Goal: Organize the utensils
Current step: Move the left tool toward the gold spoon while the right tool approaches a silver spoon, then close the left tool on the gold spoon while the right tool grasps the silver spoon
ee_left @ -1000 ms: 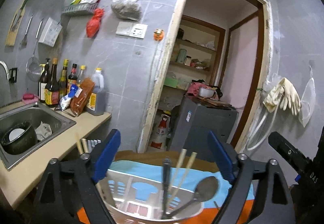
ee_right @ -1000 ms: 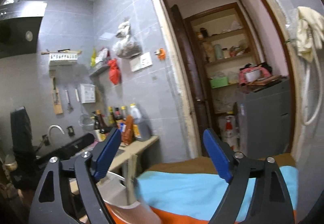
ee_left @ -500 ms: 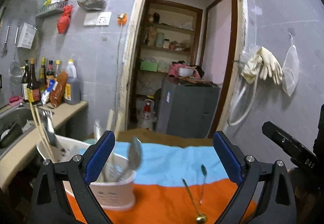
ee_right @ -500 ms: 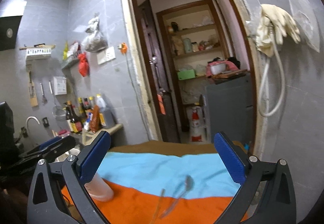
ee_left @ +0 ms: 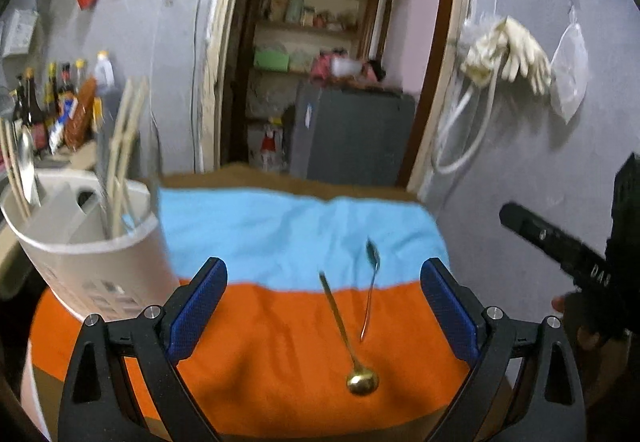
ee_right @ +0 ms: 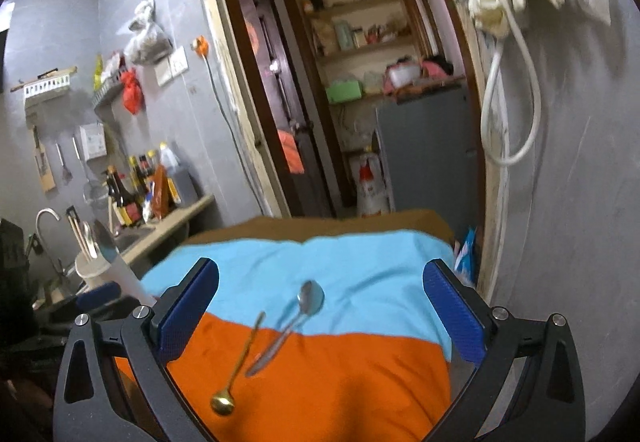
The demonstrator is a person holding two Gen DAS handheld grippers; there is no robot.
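Note:
A gold spoon [ee_left: 347, 338] and a silver spoon [ee_left: 371, 290] lie side by side on the orange and blue cloth [ee_left: 280, 342]. Both show in the right wrist view too: the gold spoon [ee_right: 236, 366] and the silver spoon [ee_right: 296, 318]. A white utensil holder [ee_left: 92, 246] with chopsticks and a spoon stands at the cloth's left end; it also shows in the right wrist view [ee_right: 112, 274]. My left gripper [ee_left: 324, 306] is open and empty above the spoons. My right gripper [ee_right: 320, 314] is open and empty, also over the spoons.
A counter with a sink and sauce bottles [ee_right: 140, 194] lies left of the table. A doorway with a grey cabinet [ee_left: 352, 138] is behind the table. A grey wall with hanging gloves [ee_left: 508, 50] and a hose is on the right.
Both grippers have swung right and tilted down from the utensil holder toward the two spoons. The holder now sits at the left edge of both views.

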